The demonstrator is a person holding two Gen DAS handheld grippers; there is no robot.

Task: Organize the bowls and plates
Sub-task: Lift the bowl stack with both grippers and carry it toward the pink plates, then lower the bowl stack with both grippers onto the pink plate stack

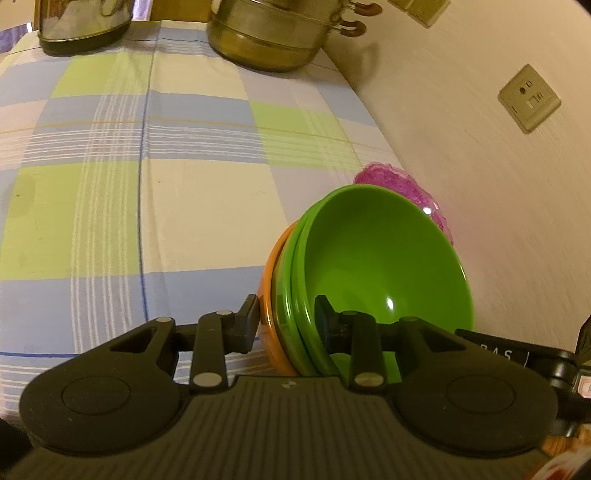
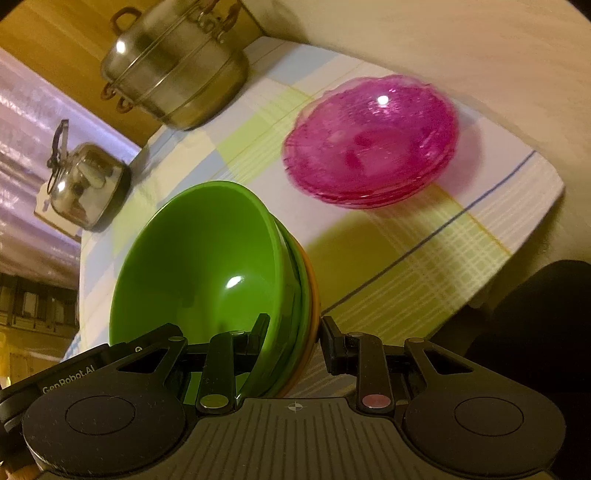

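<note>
A desk under a checked cloth carries pink plates ahead of the right gripper, a steamer pot and kettle farther off.

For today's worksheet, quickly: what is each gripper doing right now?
Left gripper: shut on the stacked bowls' rims.
Right gripper: shut on the same stack's opposite rims.

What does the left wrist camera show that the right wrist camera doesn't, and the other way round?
Only the left wrist view shows the wall socket.

Only the right wrist view shows the pink plates nearly whole and the kettle complete with its handle.

Both show the stack of bowls, green nested over orange, clamped at its rim by the left gripper and the right gripper, plus the steamer pot on the checked tablecloth.
</note>
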